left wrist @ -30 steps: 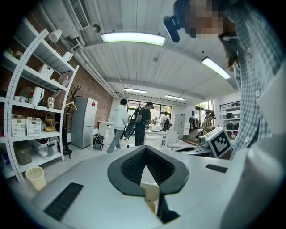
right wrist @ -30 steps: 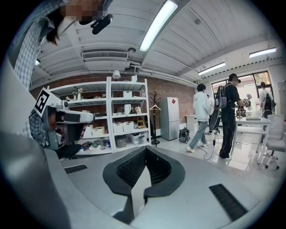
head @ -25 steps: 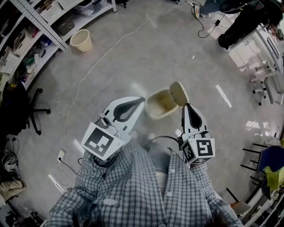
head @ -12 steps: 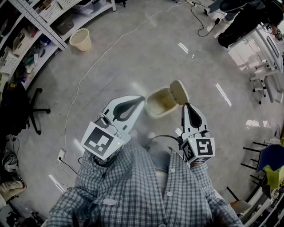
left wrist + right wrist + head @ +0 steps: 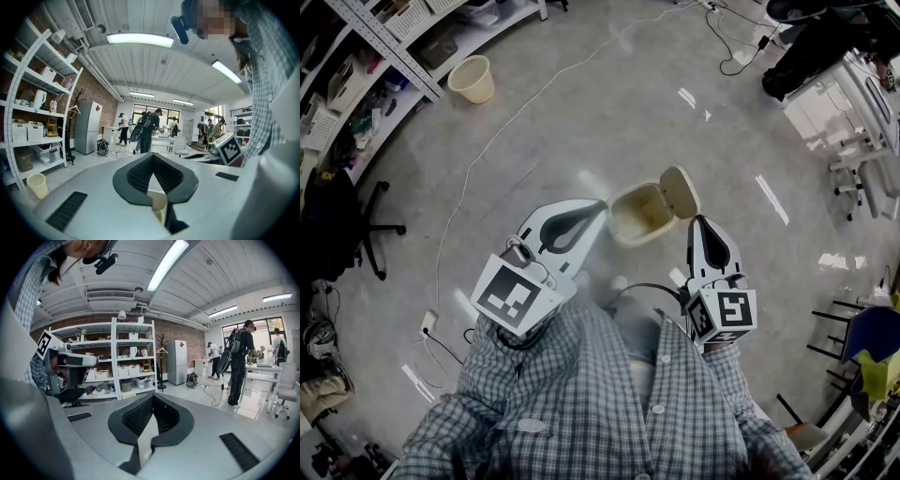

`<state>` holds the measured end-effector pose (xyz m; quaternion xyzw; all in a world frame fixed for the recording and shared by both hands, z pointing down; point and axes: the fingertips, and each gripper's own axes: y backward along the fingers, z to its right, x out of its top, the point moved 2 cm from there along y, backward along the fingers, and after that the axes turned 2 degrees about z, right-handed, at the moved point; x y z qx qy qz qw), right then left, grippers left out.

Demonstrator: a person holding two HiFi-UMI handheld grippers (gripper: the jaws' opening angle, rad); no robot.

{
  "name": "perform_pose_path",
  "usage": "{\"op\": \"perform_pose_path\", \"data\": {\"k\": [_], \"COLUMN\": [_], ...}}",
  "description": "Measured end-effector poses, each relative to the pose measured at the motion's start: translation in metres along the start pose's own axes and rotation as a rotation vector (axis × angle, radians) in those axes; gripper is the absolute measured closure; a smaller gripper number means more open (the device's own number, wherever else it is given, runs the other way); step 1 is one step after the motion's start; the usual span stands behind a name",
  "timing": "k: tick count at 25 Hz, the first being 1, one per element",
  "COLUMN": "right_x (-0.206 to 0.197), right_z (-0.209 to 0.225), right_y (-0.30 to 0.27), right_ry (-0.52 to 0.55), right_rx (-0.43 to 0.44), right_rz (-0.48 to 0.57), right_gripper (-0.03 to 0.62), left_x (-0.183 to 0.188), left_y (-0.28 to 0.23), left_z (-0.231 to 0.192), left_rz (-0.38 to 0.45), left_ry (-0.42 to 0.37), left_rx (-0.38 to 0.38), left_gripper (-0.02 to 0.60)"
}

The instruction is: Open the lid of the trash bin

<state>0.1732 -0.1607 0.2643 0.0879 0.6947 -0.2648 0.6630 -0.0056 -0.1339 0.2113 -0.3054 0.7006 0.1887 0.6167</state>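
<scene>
A small cream trash bin [image 5: 639,214] stands on the grey floor just ahead of me, its lid [image 5: 680,192] tipped up and back on the right side, the inside showing. My left gripper [image 5: 600,206] hangs shut with its tips by the bin's left rim, holding nothing. A slice of the cream bin [image 5: 157,202] shows through the left gripper [image 5: 153,155] from its own view. My right gripper [image 5: 698,221] is shut too, empty, just right of the lid and a little nearer me. In the right gripper view the right gripper [image 5: 153,397] points out across the room.
A woven wastebasket [image 5: 473,80] sits by metal shelving [image 5: 380,47] at far left. A white cable [image 5: 492,141] runs over the floor to a power strip [image 5: 428,326]. A black office chair [image 5: 361,230] stands left; desks and frames [image 5: 853,141] crowd the right. People [image 5: 149,130] stand far off.
Almost nothing: the view has shifted slightly. Both grippers keep their places beside the bin, and the lid stays up.
</scene>
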Motion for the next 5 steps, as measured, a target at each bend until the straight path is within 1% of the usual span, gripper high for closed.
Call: {"op": "perform_pose_path", "data": {"k": [5], "right_x": [-0.0013], "right_z": [-0.0013], "right_y": [0.0007], "right_ry": [0.004], "right_rx": [0.005], "right_rz": [-0.01], "right_gripper": [0.576], "left_x": [-0.0002], "left_y": [0.0007], "left_z": [0.001], "left_rz": [-0.004], "left_ry": [-0.004], "left_rx": [0.0], "left_gripper": [0.577]}}
